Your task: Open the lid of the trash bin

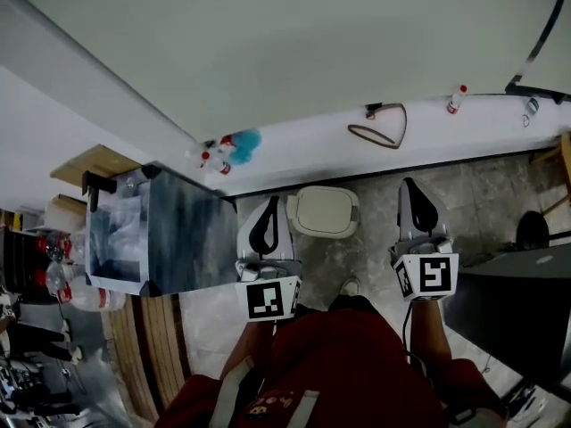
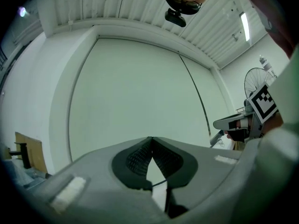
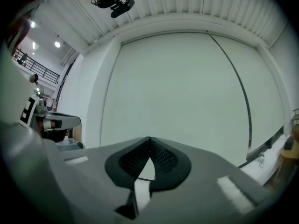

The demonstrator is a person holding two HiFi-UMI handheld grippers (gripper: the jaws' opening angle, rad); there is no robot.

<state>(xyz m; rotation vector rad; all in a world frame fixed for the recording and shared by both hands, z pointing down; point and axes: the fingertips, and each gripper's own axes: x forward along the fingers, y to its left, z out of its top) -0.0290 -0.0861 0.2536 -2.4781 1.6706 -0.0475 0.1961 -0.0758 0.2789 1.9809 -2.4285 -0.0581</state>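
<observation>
The cream trash bin (image 1: pixel 323 210) stands on the speckled floor against the wall base, and its lid lies closed. In the head view my left gripper (image 1: pixel 270 205) hangs just left of the bin and my right gripper (image 1: pixel 410 185) a little to the bin's right; neither touches it. Both point level at the pale wall. In the left gripper view my left gripper (image 2: pixel 150 139) has its dark pads meeting at the tips, with nothing between them. My right gripper (image 3: pixel 150 139) is shut and empty in the same way. The bin appears in neither gripper view.
A grey box-like cabinet (image 1: pixel 169 230) stands close on the left, beside wooden boards (image 1: pixel 147 337). Spray bottles (image 1: pixel 214 159), a blue cloth (image 1: pixel 246 143), a coiled cable (image 1: pixel 379 132) and a small bottle (image 1: pixel 456 99) sit on the white ledge. A dark block (image 1: pixel 517 301) fills the right.
</observation>
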